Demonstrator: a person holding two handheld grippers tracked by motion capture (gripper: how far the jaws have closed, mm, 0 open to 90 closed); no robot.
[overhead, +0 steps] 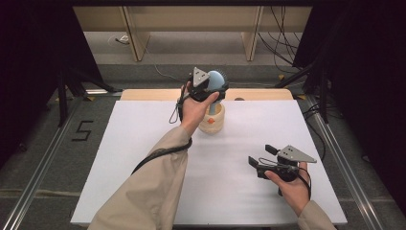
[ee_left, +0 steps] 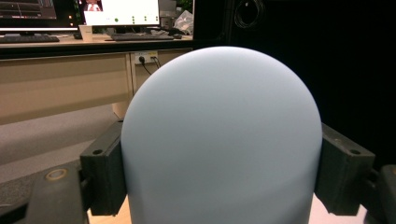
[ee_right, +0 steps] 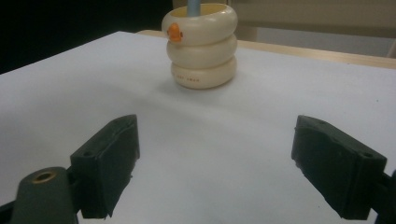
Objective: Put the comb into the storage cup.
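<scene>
A pale blue rounded brush head on a blue stem stands in a cream ribbed holder at the back middle of the white table top. My left gripper is shut on that head, and its two black pads press on both sides of the blue dome. The holder carries a small orange mark. Near the front right, my right gripper hovers low over the table, open with nothing between its jaws, pointing toward the holder.
A wooden strip runs along the table's far edge. Metal rails flank the table on both sides, with cables on the floor beyond. A desk with screens stands past the left gripper.
</scene>
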